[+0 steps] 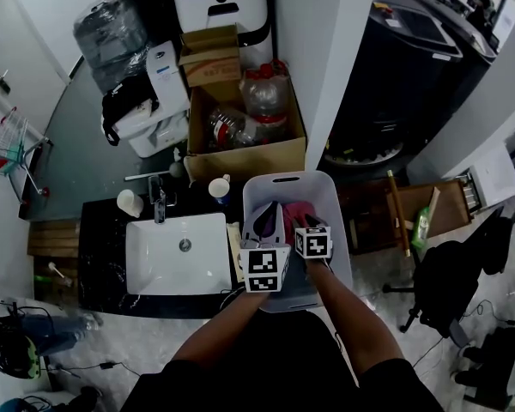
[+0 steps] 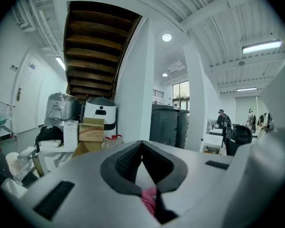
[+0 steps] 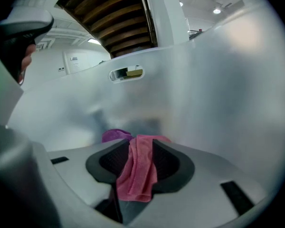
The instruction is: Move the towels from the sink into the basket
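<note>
Both grippers hang over the white basket point(image 1: 287, 177), to the right of the white sink point(image 1: 178, 256), whose basin shows no towel. My right gripper point(image 1: 307, 221) point(image 3: 141, 151) is low inside the basket. Its jaws stand a little apart, and a pink towel point(image 3: 137, 170) lies loosely between them. A purple towel point(image 3: 115, 135) lies just beyond, against the basket wall point(image 3: 190, 89). My left gripper point(image 1: 266, 223) point(image 2: 141, 144) points level across the basket with its jaw tips touching. A strip of pink cloth point(image 2: 149, 201) shows in the gap near the jaws' base; whether it is pinched is unclear.
A faucet point(image 1: 159, 202) and two cups point(image 1: 220, 189) stand on the dark counter behind the sink. A cardboard box of bottles point(image 1: 249, 123) sits beyond the basket. A dark cabinet point(image 1: 403, 67) and a black chair point(image 1: 451, 286) are to the right.
</note>
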`<state>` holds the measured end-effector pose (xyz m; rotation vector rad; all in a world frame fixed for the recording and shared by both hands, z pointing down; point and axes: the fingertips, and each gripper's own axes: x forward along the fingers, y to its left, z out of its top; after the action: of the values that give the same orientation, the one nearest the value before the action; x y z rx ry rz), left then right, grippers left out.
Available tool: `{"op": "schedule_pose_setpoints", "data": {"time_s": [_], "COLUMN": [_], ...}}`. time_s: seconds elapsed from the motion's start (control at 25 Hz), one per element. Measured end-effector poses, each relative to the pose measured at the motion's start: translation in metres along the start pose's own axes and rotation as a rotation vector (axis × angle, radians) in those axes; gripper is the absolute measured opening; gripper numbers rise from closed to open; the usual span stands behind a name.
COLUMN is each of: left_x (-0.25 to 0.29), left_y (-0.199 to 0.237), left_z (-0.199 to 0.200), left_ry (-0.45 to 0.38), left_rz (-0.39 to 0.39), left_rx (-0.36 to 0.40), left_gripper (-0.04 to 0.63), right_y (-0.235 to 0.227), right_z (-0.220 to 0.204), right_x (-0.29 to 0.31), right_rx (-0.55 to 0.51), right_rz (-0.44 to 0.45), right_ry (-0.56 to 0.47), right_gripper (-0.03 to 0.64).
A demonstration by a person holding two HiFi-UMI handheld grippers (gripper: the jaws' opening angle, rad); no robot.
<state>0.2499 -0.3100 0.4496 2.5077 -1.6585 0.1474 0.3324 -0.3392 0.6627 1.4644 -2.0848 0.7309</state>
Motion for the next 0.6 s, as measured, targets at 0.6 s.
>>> {"op": "schedule_pose_setpoints", "data": {"time_s": [0.6], "left_x": [-0.026], "left_y": [0.007], "left_z": [0.003], "left_ry": [-0.012], "left_rz": [-0.025], "left_rx": [-0.016], "left_gripper": [0.003], "right_y": [0.014], "right_z": [0.035], "right_x": [-0.043], "right_rx": [-0.017], "right_rz": [-0.022], "right_ry": [-0.131], "right_gripper": [0.128]}}
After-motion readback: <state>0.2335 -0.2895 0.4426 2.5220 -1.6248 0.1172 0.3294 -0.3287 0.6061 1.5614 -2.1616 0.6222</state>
